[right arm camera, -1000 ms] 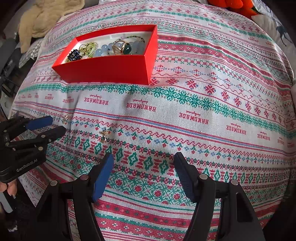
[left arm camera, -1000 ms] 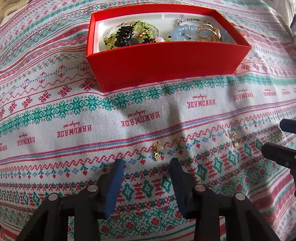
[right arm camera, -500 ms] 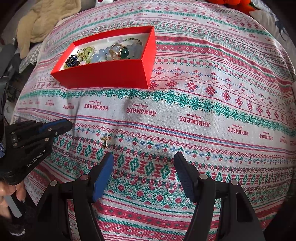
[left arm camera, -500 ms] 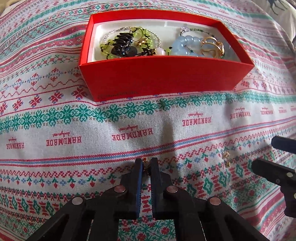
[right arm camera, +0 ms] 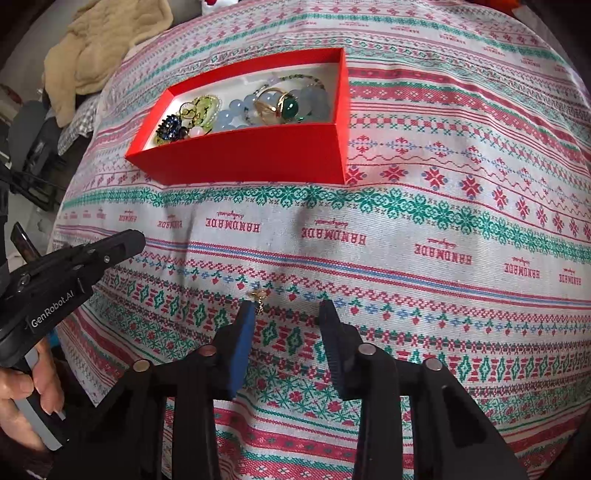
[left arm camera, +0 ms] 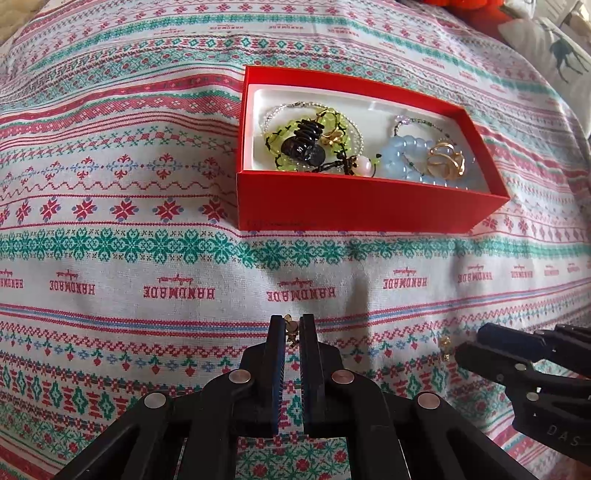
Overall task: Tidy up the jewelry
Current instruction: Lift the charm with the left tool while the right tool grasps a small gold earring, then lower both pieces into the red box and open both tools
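My left gripper [left arm camera: 291, 325] is shut on a small gold earring [left arm camera: 291, 326], held above the patterned cloth, in front of the red box [left arm camera: 369, 206]. The box holds bead bracelets, rings and a dark clip. In the right wrist view my right gripper [right arm camera: 286, 310] is open, low over the cloth, with a second gold earring [right arm camera: 259, 297] lying just by its left fingertip. That earring also shows in the left wrist view [left arm camera: 446, 345], next to the right gripper's fingers [left arm camera: 491, 350]. The red box [right arm camera: 258, 155] lies beyond it.
The patterned "HANDMADE" cloth [right arm camera: 443, 221] covers the whole surface. A beige towel [right arm camera: 107, 40] lies beyond its far left edge. An orange object [left arm camera: 465, 7] and a white reindeer pillow [left arm camera: 554, 55] sit at the far right. A hand [right arm camera: 22, 398] holds the left gripper's handle.
My left gripper closed on the earring and lifted it, with the box now seen from higher. My right gripper moved forward to the second earring, its jaws narrowed but still open.
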### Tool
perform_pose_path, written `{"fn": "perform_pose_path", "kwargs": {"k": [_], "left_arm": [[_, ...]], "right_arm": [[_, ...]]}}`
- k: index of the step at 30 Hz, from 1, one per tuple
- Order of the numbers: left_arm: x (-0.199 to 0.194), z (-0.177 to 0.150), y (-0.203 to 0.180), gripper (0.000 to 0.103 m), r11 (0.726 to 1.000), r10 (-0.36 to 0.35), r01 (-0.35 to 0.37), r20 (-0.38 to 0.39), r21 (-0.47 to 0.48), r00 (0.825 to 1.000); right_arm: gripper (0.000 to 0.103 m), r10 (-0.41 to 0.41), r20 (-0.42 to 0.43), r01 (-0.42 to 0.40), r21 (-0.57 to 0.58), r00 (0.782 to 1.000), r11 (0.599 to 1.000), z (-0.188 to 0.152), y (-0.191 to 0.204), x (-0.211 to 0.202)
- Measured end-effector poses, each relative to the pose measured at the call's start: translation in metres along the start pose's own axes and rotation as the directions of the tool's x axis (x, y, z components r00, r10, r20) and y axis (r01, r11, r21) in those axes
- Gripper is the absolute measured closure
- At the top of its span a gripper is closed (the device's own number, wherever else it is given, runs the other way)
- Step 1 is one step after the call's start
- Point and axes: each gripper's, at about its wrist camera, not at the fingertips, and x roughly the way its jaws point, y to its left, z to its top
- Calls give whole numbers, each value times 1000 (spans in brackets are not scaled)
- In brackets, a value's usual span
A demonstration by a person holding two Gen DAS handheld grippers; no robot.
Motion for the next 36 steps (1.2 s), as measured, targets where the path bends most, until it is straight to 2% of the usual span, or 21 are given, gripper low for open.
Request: {"fn": "perform_pose_path", "kwargs": {"k": [2,5,8,15,25,36], "left_arm": [[-4,-2,7,101,1000,-4,4,-2,-9,1000],[-7,-6,13,101,1000,0,-1,-8,-10,1000],[-10,-10,24,101,1000,0,0,-20,-14,1000],[-5,-10,25,101,1000,3,-3,-33,-18,999],[-10,-3,28,101,1000,-9,9,-15,-19,1000],[-34,0,36,101,998,-27,30,54,-52,998]], "right_arm": [[80,4,0,-4,-16,1000,1000,1,5,2],[81,13,-11,-13,-34,1000,999,4,17,8],[82,-29,-27,28,-38,999,999,7,23,17],[91,-68,-19,67,-41,998,997,16,29,29],[93,-93,2,93,-69,996,993,17,36,27],[93,-24,75,25,-8,997,1000,21,32,-8]]}}
